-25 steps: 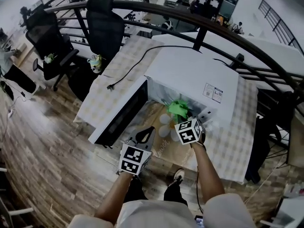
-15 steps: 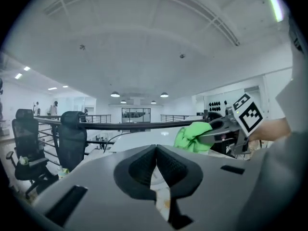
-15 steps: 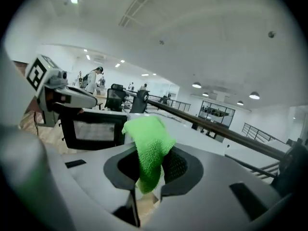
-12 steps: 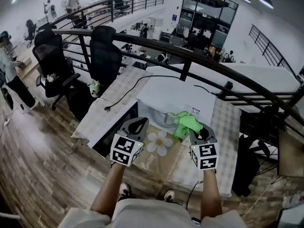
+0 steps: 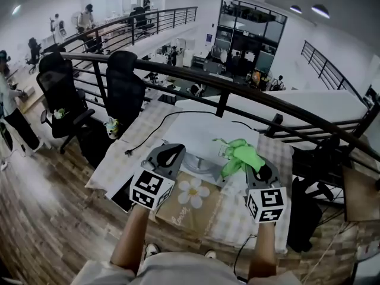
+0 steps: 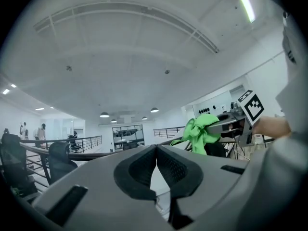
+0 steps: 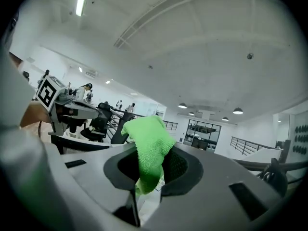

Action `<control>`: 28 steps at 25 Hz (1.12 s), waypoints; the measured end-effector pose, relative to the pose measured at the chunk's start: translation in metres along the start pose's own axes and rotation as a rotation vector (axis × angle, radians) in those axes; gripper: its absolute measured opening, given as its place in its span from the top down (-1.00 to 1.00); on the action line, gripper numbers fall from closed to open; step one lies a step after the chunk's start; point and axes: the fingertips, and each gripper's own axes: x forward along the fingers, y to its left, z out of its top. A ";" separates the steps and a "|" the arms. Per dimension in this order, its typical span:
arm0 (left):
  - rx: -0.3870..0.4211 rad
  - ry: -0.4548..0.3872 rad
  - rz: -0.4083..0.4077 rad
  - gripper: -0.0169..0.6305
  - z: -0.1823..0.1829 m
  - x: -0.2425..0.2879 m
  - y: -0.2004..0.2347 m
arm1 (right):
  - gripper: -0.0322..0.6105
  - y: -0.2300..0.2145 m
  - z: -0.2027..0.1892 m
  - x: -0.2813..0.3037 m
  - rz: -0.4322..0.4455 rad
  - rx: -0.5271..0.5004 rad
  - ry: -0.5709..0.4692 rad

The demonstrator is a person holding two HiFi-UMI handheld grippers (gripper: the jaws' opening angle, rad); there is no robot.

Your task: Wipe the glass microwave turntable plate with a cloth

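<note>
My right gripper [image 5: 256, 170] is shut on a bright green cloth [image 5: 240, 155], which bunches up out of its jaws in front of the white microwave [image 5: 205, 129]. The right gripper view shows the cloth [image 7: 149, 148] pinched between the pads, with the gripper [image 7: 149, 170] pointing up at the ceiling. My left gripper [image 5: 170, 154] is held up at the left of the microwave. Its jaws [image 6: 155, 150] are shut with nothing seen between them. The green cloth [image 6: 199, 131] shows off to its right. A pale curved rim [image 5: 200, 164] between the grippers may be the glass plate; I cannot tell.
The microwave stands on a table with a checked cover [image 5: 127, 153] and a tan floral mat [image 5: 193, 198] at the front. A black power cord [image 5: 160, 129] trails left. A dark curved railing [image 5: 178, 76] runs behind the table, with office chairs [image 5: 122, 82] at the left.
Both grippers have come up and back from the microwave's opening, the right one carrying the cloth to the right. The head view has tipped upward.
</note>
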 end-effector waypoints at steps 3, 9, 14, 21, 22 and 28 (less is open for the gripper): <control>0.002 -0.019 -0.025 0.90 0.004 0.000 -0.005 | 0.64 0.002 0.005 -0.002 0.002 -0.002 -0.008; 0.026 -0.014 -0.036 0.90 0.008 0.004 -0.004 | 0.65 0.014 0.010 0.004 0.030 -0.028 -0.005; 0.038 -0.012 -0.028 0.90 0.008 0.004 -0.002 | 0.65 0.014 0.008 0.008 0.034 -0.030 -0.005; 0.040 0.001 -0.025 0.90 0.002 0.005 -0.001 | 0.65 0.022 0.004 0.018 0.053 -0.032 0.010; 0.041 0.003 -0.025 0.90 0.002 0.005 -0.001 | 0.65 0.022 0.004 0.019 0.054 -0.032 0.010; 0.043 0.017 -0.024 0.90 -0.003 0.008 -0.003 | 0.65 0.021 -0.002 0.021 0.054 -0.022 0.015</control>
